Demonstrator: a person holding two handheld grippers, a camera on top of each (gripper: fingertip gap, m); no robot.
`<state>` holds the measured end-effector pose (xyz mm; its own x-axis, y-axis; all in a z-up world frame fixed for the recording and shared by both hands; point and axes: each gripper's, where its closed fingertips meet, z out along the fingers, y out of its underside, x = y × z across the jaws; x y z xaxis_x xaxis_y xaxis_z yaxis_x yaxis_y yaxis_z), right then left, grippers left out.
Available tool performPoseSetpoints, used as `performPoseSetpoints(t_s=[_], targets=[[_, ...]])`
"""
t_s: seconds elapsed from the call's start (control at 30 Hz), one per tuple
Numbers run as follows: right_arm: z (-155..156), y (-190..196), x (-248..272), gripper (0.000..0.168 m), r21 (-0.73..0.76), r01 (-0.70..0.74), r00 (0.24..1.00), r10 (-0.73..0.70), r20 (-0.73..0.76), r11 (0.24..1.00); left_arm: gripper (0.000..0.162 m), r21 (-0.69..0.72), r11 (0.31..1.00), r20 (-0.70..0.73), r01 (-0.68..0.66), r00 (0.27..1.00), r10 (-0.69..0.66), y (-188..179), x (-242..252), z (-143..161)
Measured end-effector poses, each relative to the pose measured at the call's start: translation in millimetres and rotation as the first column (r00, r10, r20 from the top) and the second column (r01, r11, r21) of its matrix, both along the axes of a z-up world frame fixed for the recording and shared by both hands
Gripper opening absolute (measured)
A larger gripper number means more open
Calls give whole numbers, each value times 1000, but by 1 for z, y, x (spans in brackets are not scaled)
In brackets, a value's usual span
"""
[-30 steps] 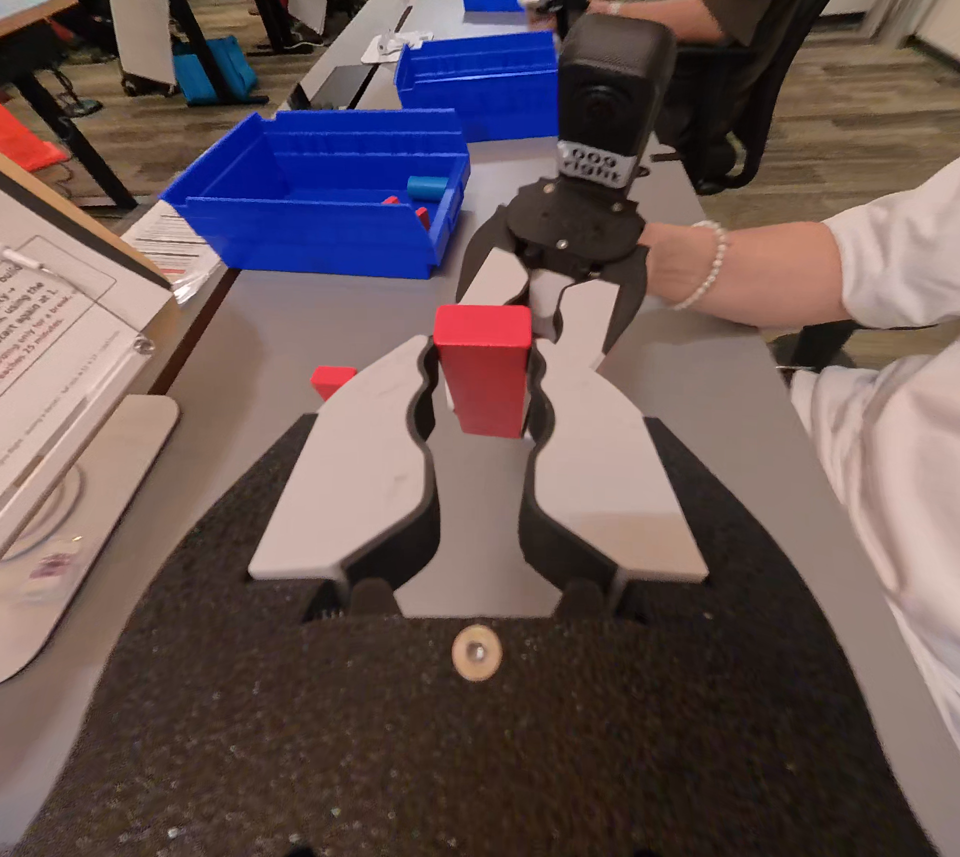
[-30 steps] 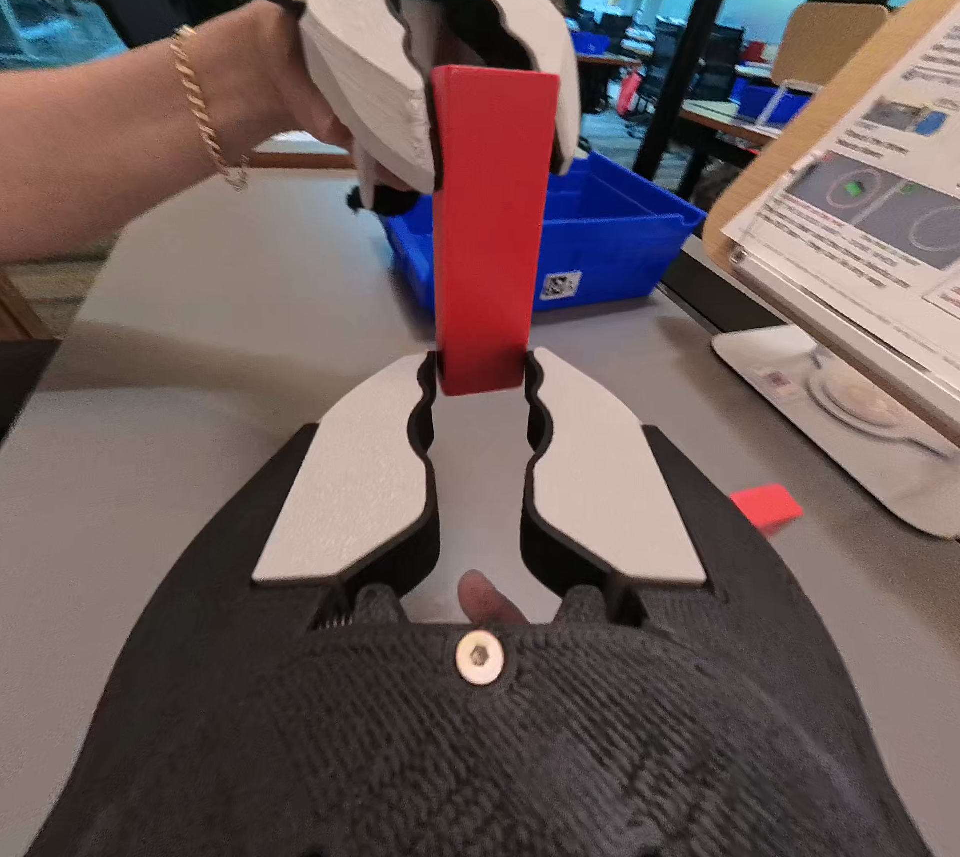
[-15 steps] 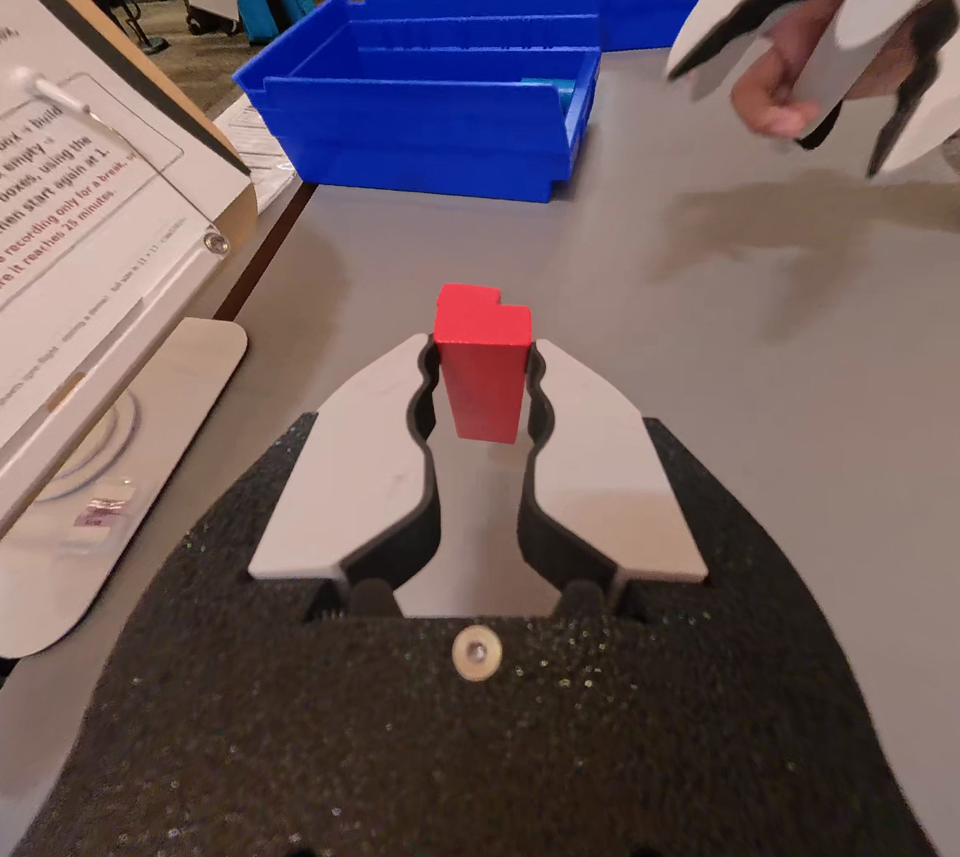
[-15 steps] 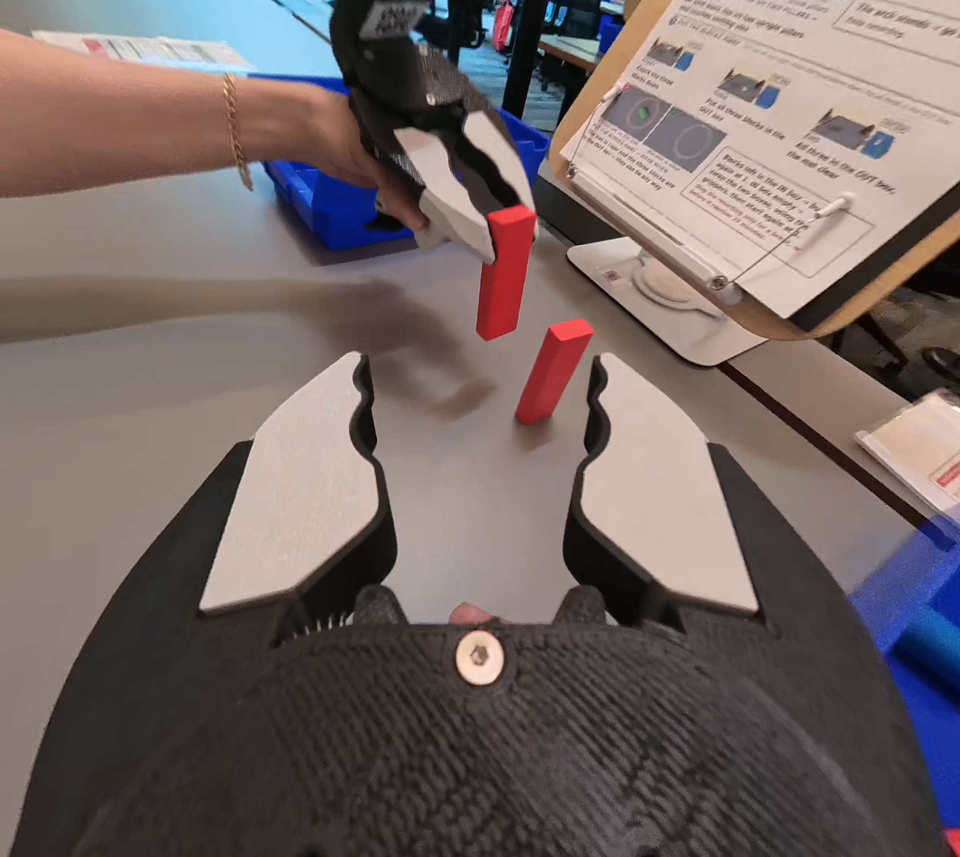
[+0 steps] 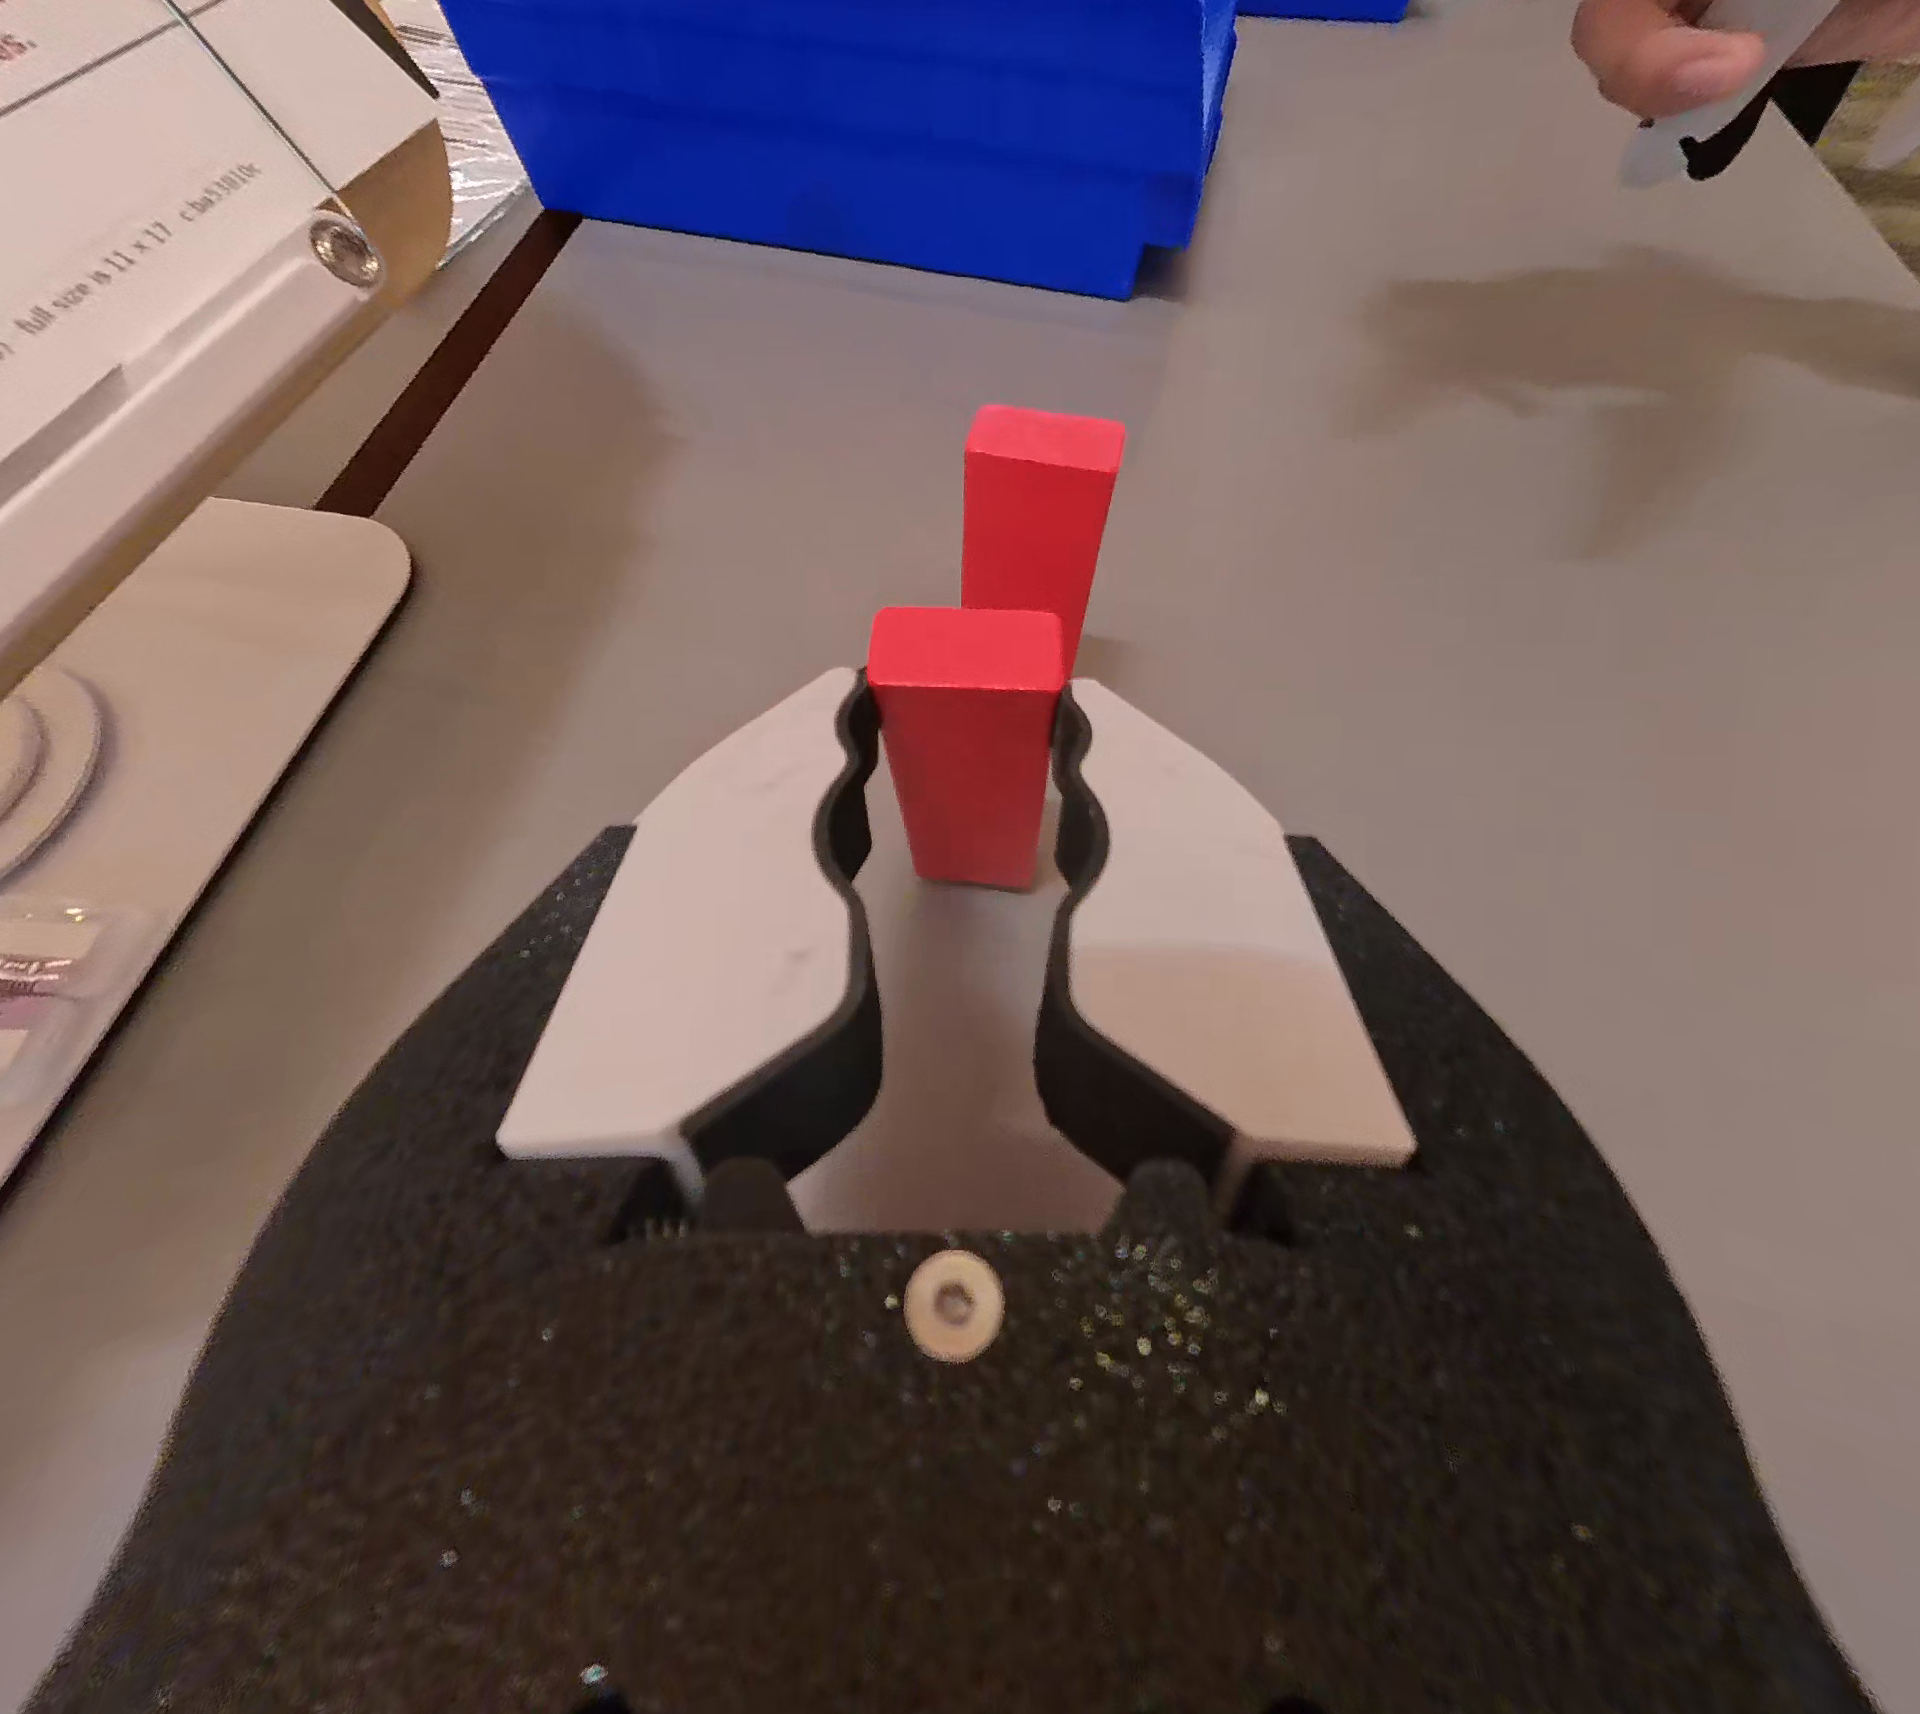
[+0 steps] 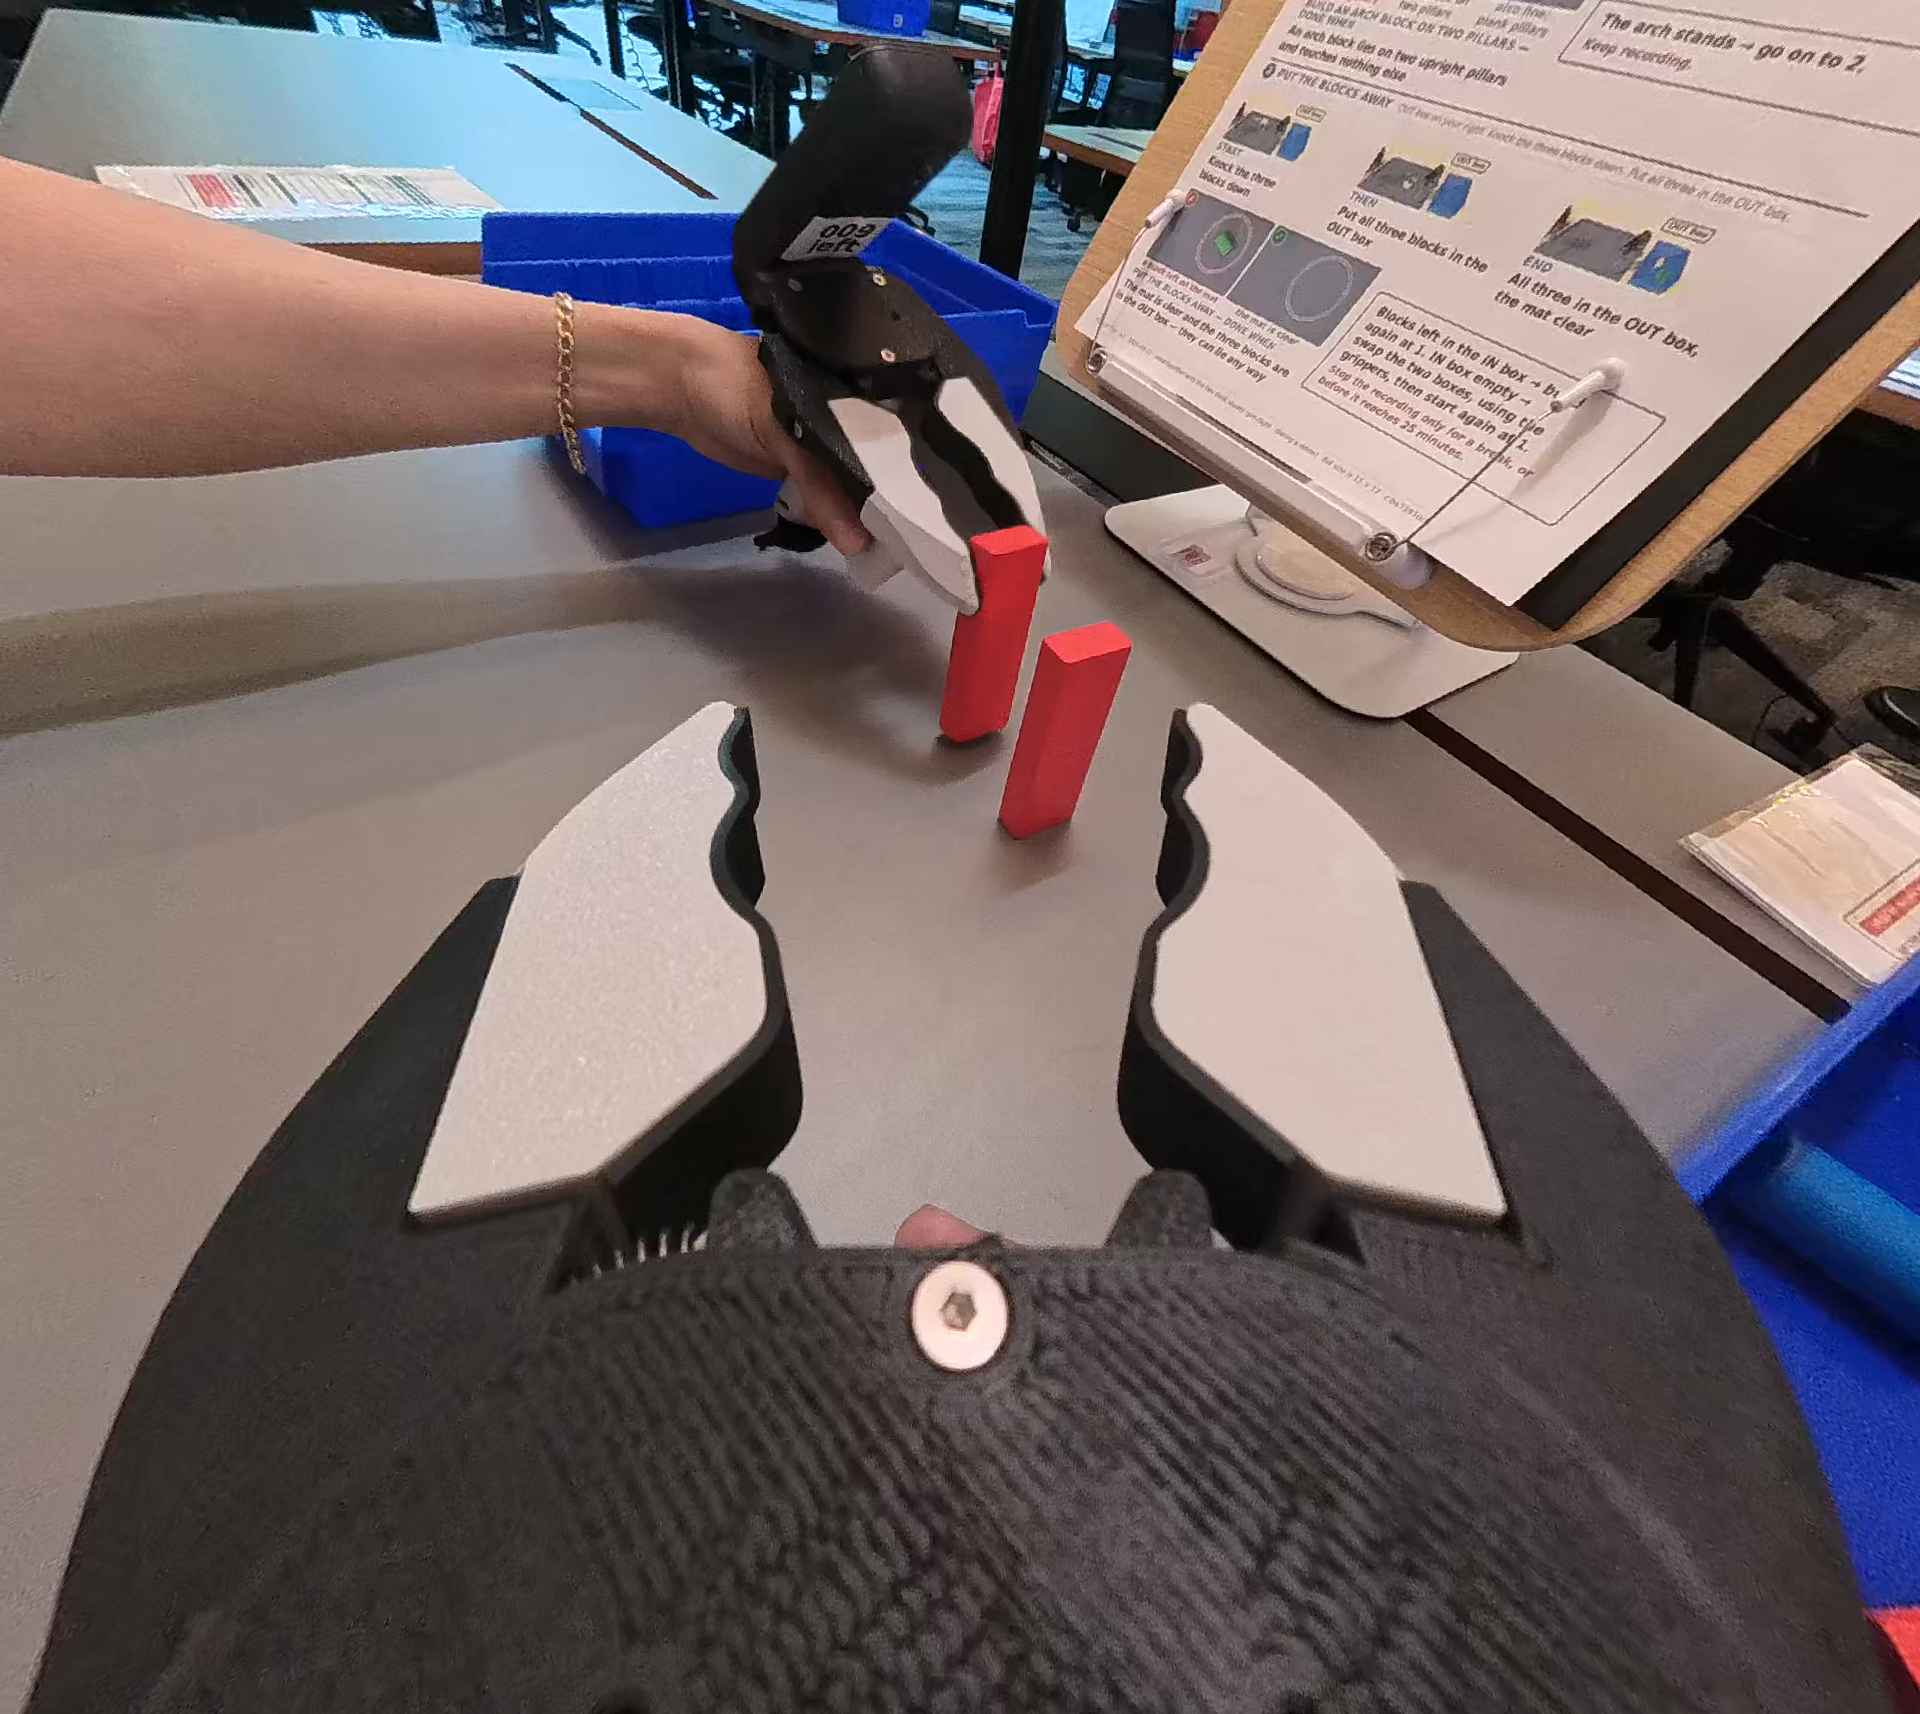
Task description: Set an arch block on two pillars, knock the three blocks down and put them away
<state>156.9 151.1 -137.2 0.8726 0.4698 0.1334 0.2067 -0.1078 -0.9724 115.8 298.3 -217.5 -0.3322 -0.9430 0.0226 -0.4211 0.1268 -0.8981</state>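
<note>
The left gripper (image 5: 964,698) pinches a tall, smooth red block (image 5: 966,760) upright on the grey desk (image 5: 1455,625), just beside a second red block (image 5: 1039,511). The right gripper (image 6: 956,791) hangs nearby, fingers spread, holding nothing.

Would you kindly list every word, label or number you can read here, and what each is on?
I will not copy wording; this is where it stands.
Instruction sheet on the wooden stand: printed text and pictures.
White sticker on the left claw's handle: short printed label.
Laminated sheet on the far table: too small.
Held red block, standing red block: none.
</note>
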Motion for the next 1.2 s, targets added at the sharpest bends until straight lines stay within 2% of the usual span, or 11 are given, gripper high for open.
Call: performPoseSetpoints(t_s=[0.17,0.57,0.73,1.2], targets=[[-3,1,1,75,-7,2,1000,-2,4,1000,32,44,999,-17,14,1000,-14,-2,3,-4],[-3,2,-1,75,-9,-4,1000,4,6,1000,32,34,996,-45,82,996,-80,-7,7,-6],[-4,2,-1,75,-12,-7,1000,7,6,1000,32,82,991,-41,105,994,-102,-7,7,-6],[-8,2,-4,75,-26,-17,1000,17,8,1000,33,81,990,-37,116,993,-114,-8,6,-6]])
